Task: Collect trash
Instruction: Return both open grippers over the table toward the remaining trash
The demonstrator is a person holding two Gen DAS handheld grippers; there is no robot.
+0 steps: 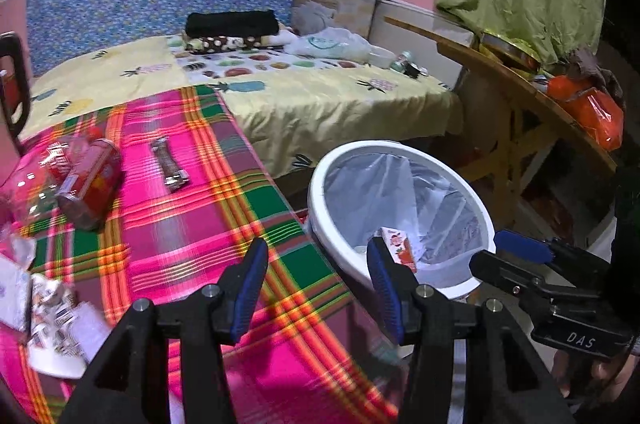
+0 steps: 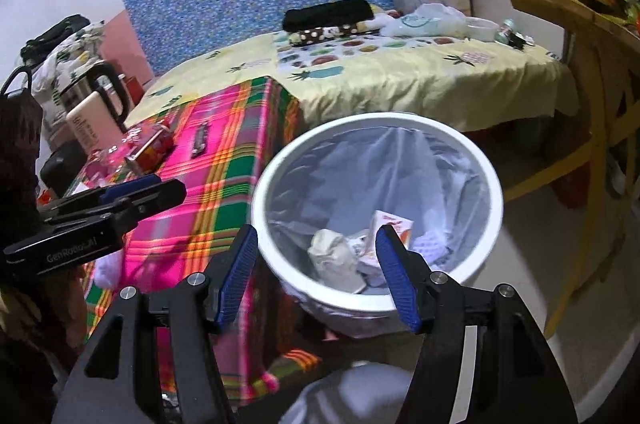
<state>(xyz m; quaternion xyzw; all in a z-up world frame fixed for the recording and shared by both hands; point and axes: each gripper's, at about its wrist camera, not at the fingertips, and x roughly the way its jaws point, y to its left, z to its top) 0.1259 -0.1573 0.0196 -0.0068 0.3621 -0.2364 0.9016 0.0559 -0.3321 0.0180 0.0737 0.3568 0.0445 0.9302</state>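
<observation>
1. The white trash bin (image 2: 496, 191) is the biggest thing. It stands right in front of the right gripper (image 2: 316, 270), whose jaws are wide apart and hold nothing. The bin has a thin plastic liner (image 2: 360, 163). Inside lie a crumpled paper (image 2: 334, 256) and a small carton (image 2: 394, 224). Its mouth is wide and round, so dropping things in looks easy.

2. The table (image 1: 248, 207) with the pink checked cloth is ahead and left of the left gripper (image 1: 318, 286). Those jaws are also wide apart and empty. The table edge runs just beside the bin, so there is little room between them.

3. The red can (image 1: 90, 183) lies on its side far left of the left jaws. It looks light, stiff and round, so it may roll. I would take it across the middle.

4. The flat wrapper (image 1: 170, 163) lies ahead of the left jaws, near the can. It looks thin, soft and slippery. Pinch it at one end.

5. White paper scraps (image 1: 56, 324) lie near the left jaws. They look light and floppy.
</observation>
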